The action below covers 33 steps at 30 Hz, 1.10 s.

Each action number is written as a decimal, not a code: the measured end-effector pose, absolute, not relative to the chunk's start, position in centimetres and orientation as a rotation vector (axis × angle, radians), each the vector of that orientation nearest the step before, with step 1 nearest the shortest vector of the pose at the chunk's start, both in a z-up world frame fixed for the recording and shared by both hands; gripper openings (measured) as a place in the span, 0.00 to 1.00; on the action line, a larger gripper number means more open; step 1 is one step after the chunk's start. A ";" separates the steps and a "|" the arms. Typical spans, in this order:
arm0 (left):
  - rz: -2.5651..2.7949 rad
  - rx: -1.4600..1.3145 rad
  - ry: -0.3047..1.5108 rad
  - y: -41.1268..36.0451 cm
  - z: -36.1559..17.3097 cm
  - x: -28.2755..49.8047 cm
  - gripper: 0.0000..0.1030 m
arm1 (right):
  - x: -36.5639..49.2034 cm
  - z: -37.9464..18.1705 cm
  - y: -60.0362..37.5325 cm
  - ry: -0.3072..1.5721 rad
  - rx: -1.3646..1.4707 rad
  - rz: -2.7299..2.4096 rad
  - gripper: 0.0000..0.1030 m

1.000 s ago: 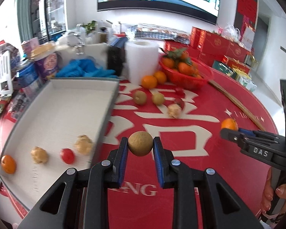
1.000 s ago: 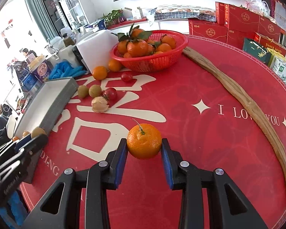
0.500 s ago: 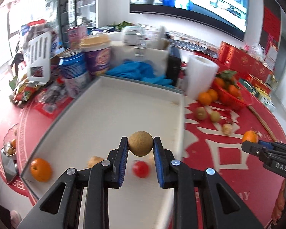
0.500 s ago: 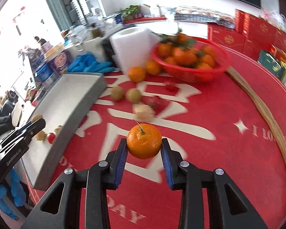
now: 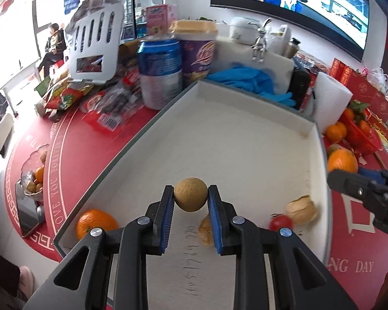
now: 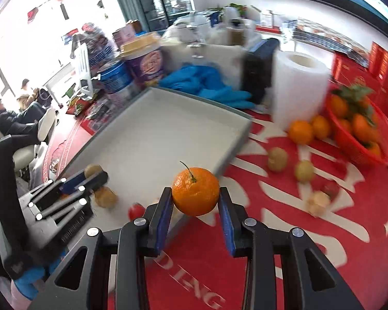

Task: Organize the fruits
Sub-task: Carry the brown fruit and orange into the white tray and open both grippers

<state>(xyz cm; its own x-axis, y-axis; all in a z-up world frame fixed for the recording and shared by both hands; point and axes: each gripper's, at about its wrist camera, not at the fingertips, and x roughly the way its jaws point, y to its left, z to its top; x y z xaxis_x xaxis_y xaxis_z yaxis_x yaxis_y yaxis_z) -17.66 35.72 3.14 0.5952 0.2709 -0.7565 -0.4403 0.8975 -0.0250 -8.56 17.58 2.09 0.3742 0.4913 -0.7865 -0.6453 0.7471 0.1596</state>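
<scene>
My left gripper [image 5: 190, 198] is shut on a round brown fruit [image 5: 190, 196] and holds it above the near part of the white tray [image 5: 245, 139]. In the tray lie an orange [image 5: 95, 222], a pale husked fruit [image 5: 301, 209], a small red fruit [image 5: 280, 222] and another brown fruit [image 5: 205, 230] partly behind my finger. My right gripper [image 6: 195, 201] is shut on an orange with a stem [image 6: 195, 191], over the tray's right wall [image 6: 230, 152]. The left gripper [image 6: 72, 191] shows at the left of the right wrist view.
A red basket of oranges [image 6: 362, 131], two loose oranges [image 6: 301, 131], two brown fruits [image 6: 278, 159] and small fruits [image 6: 319, 201] lie on the red cloth right of the tray. A paper roll [image 6: 300, 87], blue gloves [image 5: 248, 80], cans [image 5: 159, 72] and snack packs [image 5: 101, 103] crowd behind.
Both grippers moved left with their fruits. The left one now hangs over the tray's near part; the right one has reached the tray's right wall.
</scene>
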 end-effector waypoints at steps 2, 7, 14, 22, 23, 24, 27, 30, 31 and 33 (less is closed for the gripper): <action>0.423 -0.222 0.846 36.0 2.8 -17.9 0.28 | -8.5 2.0 18.8 0.933 -0.204 0.741 0.35; 0.429 -0.234 0.878 36.3 1.8 -18.0 0.28 | -8.3 0.9 20.9 0.956 -0.232 0.749 0.35; 0.430 -0.204 0.872 35.7 1.8 -18.1 0.28 | -8.1 0.1 21.5 0.978 -0.251 0.745 0.35; 0.431 -0.206 0.871 35.7 1.8 -18.1 0.28 | -8.1 0.2 21.8 0.977 -0.249 0.744 0.35; 0.433 -0.206 0.872 35.6 1.8 -18.1 0.28 | -8.1 0.2 21.7 0.975 -0.249 0.743 0.35; 0.434 -0.206 0.872 35.6 1.8 -18.1 0.28 | -8.0 0.3 21.8 0.974 -0.249 0.742 0.35; 0.439 -0.202 0.873 35.6 1.9 -18.1 0.28 | -8.0 0.4 21.8 0.969 -0.252 0.741 0.35; 0.440 -0.199 0.876 35.5 1.9 -18.0 0.29 | -8.0 0.5 21.8 0.969 -0.252 0.742 0.35; 0.438 -0.200 0.878 35.5 1.9 -18.0 0.36 | -7.9 0.7 21.8 0.968 -0.247 0.746 0.35; 0.447 -0.201 0.865 35.4 2.1 -18.2 0.62 | -8.0 1.0 21.6 0.962 -0.238 0.753 0.39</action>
<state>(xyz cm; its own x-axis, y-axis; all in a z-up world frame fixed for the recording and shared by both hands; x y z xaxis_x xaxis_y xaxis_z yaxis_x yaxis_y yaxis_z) -18.16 35.44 2.15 0.5635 0.2967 -0.7710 -0.4567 0.8896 0.0086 -7.96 21.57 1.01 0.3451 0.4723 -0.8111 -0.6735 0.7265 0.1365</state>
